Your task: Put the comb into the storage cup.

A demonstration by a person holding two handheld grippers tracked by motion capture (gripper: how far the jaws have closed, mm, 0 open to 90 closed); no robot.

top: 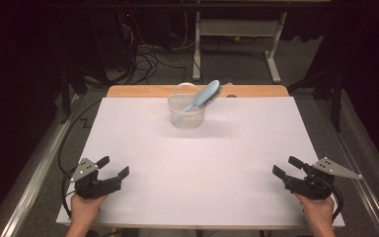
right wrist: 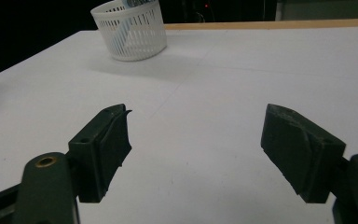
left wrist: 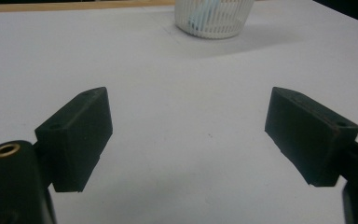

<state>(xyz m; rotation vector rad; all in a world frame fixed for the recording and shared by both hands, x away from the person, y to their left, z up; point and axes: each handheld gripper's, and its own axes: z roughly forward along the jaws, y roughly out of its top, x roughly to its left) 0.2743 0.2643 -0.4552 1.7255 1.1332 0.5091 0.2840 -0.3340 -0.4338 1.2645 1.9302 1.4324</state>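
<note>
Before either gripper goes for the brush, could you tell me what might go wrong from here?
1. The blue brush leans tilted in the white basket, its head overhanging the rim; pulling it sideways might tip the light-looking basket.
2. The basket sits near the far table edge, so a push could slide it off.
3. Left gripper and right gripper are open and far off; reaching together, they might collide.

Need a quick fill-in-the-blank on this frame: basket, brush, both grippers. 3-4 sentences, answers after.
1. The blue brush stands tilted inside the white ____.
2. The basket sits toward the ____ edge of the table.
3. The left gripper and the right gripper both have their jaws ____.
4. Between each gripper's jaws there is ____ but bare table.

Missing words: basket; far; open; nothing
</note>
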